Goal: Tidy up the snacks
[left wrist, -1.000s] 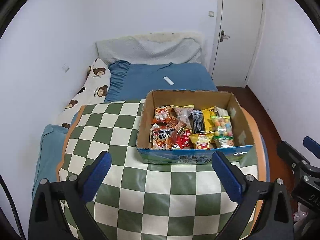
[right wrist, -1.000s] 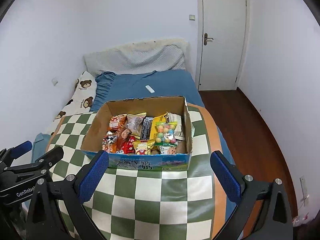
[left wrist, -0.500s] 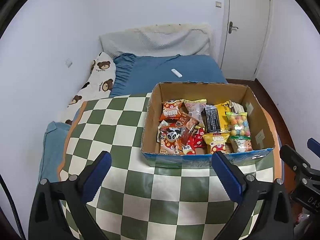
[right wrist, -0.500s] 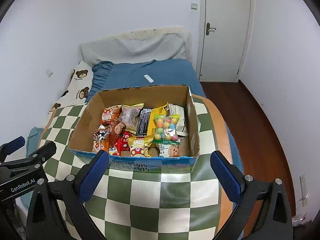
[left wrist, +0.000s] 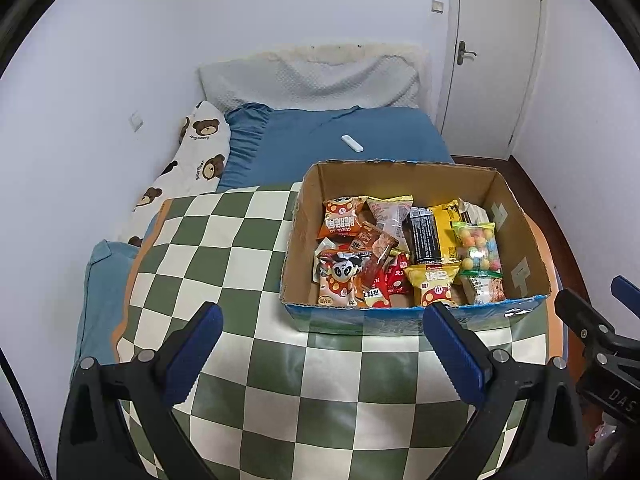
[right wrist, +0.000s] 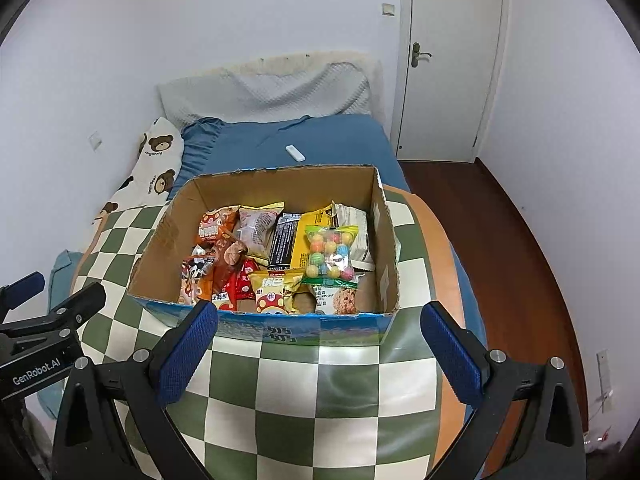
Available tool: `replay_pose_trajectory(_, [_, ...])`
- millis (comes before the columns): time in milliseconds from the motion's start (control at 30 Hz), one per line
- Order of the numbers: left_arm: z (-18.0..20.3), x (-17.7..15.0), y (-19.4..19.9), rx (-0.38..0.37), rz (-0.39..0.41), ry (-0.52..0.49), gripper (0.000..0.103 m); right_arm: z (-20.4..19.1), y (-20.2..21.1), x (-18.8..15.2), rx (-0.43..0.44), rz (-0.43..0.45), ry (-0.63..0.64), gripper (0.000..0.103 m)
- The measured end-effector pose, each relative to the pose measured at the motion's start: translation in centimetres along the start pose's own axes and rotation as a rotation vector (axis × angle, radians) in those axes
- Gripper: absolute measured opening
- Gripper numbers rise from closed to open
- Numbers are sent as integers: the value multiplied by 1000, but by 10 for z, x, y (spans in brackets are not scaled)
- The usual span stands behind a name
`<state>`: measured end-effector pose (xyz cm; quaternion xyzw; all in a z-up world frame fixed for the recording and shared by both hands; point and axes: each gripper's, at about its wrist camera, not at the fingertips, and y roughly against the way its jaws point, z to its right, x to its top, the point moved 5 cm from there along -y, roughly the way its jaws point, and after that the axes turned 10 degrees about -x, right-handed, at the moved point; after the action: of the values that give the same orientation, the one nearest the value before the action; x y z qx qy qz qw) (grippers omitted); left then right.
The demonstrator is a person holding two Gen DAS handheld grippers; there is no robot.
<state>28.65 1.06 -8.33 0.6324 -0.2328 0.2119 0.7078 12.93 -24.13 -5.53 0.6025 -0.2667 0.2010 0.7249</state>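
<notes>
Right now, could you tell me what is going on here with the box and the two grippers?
A person holds a two-finger gripper in each hand above a green-and-white checkered cloth. Both the left gripper and the right gripper are open and empty, short of a cardboard box that sits on the cloth. The box holds a jumble of snack packets, among them a clear bag of coloured balls. No snack has been picked up yet.
</notes>
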Motion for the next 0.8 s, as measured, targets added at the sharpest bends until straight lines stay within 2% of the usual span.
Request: replay_pose_trajectory(800, [1,2,7,-8,8,-3,103,2,5,2,11,9,-12,103])
